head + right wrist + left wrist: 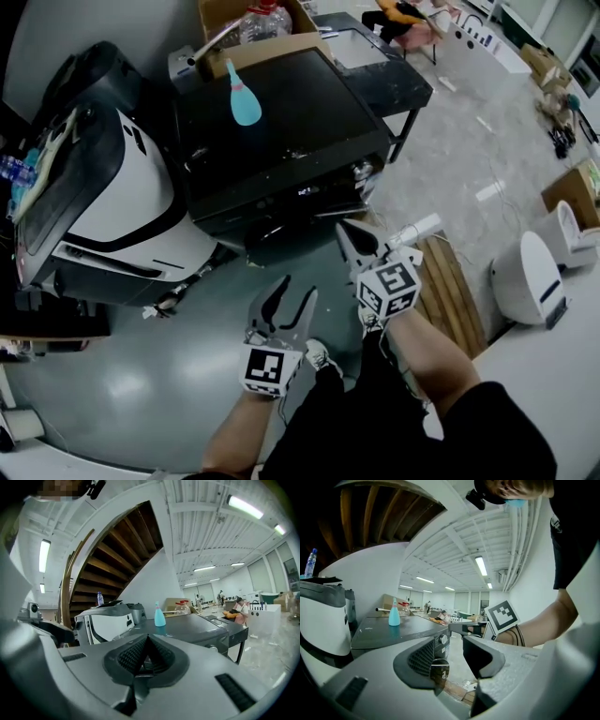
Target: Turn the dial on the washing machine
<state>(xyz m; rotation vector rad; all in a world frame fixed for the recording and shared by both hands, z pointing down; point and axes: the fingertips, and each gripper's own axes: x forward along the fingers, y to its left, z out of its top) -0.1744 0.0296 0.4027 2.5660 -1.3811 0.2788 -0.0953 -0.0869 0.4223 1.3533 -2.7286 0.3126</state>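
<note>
The only print that shows clearly is the pair of square black-and-white markers [265, 370] on the gripper cubes; they are patterns, not words. A pale sticker [442, 649] sits just under the dial, too small to read.

The washing machine [309, 112] stands ahead of the person, a dark, flat-topped box whose front panel faces them. A blue bottle [244, 98] stands upright on its lid, towards the back. The dial [443, 639] is a small round knob high on that front panel. Its face is turned outwards towards the person, and its axis runs level, straight out of the panel. No pointer or mark on it can be made out.

From the head view the front panel is steeply foreshortened and in shadow, so the dial is lost there. In the right gripper view a small round shape at the machine's front corner is probably the same knob.

The left gripper [296, 287] hangs over the floor, well short of the machine, with its jaws spread apart and nothing between them. The right gripper [344, 228] is nearer the front panel but not touching it. Its jaws are pressed together, pad against pad, and hold nothing.

A white appliance [122, 206] stands just left of the washer, cut off by the picture's edge, and a cardboard box [220, 14] lies behind.
</note>
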